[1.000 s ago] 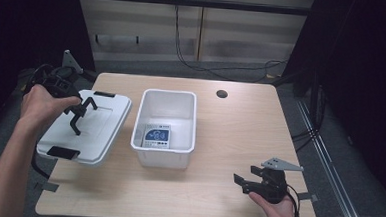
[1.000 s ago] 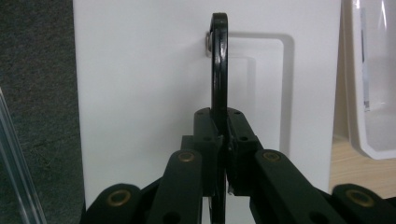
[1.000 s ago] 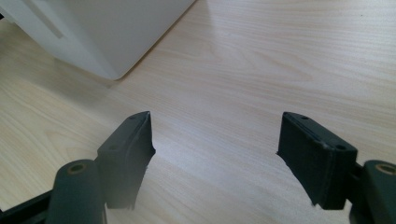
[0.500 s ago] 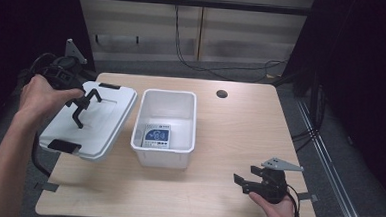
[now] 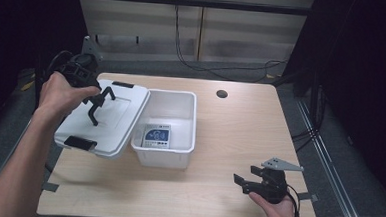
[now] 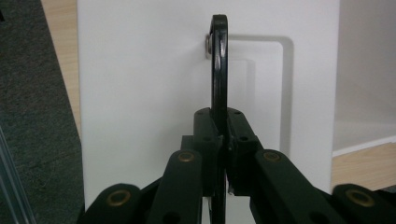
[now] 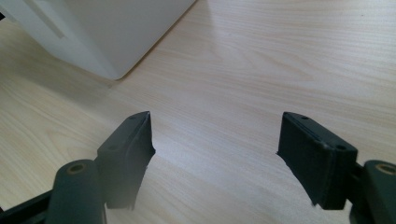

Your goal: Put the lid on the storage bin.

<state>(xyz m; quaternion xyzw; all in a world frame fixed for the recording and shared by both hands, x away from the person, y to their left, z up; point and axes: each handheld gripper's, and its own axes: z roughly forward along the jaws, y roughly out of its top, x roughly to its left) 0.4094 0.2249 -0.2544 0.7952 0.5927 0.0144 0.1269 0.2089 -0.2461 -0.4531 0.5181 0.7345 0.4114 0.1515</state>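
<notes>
Above table's left edge, I am lifting white plastic lid by black handle, left gripper clamped, to cover open white bin; right gripper resting wide, empty.

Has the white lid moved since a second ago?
Yes. The white lid has lifted and shifted right, toward the white bin, its right edge now overlapping the bin's rim.

The left gripper has its two black fingers pinched tight on the thin black handle of a white lid. The handle runs straight up from them to a metal pivot on the lid. Wooden surface shows beyond the lid's left edge, with dark floor below it.
</notes>
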